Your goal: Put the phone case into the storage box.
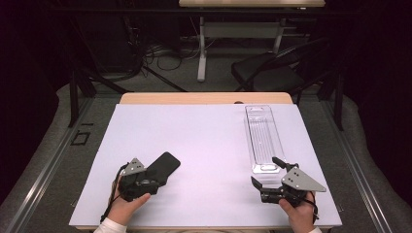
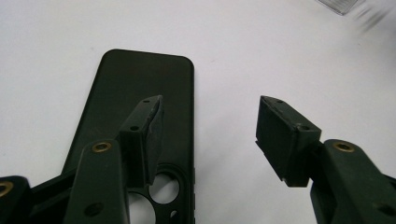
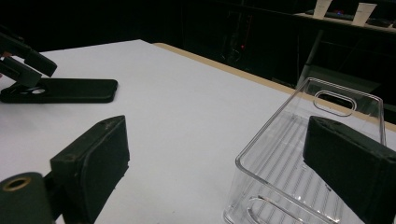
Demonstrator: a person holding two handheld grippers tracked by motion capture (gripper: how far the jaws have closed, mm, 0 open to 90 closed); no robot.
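1. Phone case (image 1: 163, 166), black, lay flat on the white table cover (image 1: 204, 145), at the near left part of that cover, with its camera cut-outs at the end nearest the person.
2. Relative to the phone case, the left gripper (image 1: 156, 180) sat over the cut-out end. In the left gripper view (image 2: 208, 135) one jaw hung above the case's right half and the other stood over bare cover just beside the case's right edge.
3. The left jaws stood apart. No pad pressed on the phone case; whether the jaw above it touched its surface could not be told.
4. No earlier picture was supplied, so only the separated position of the left jaws is recorded here.
5. The person's left hand (image 1: 127, 206) gripped the body of the left gripper, on the near side of the phone case.
6. A clear plastic tray (image 1: 263, 138), long and ribbed on its floor, lay well apart from the phone case, on the far right part of the cover, with its long axis running away from the person.
7. The right gripper (image 1: 265, 172) rested well apart from the phone case, at the near end of the tray. Its jaws stood wide apart; in the right gripper view (image 3: 224, 163) the tray's near corner lay between them with neither pad pressing on it.
8. The person's right hand (image 1: 297, 211) held the right gripper at the near right edge of the cover.
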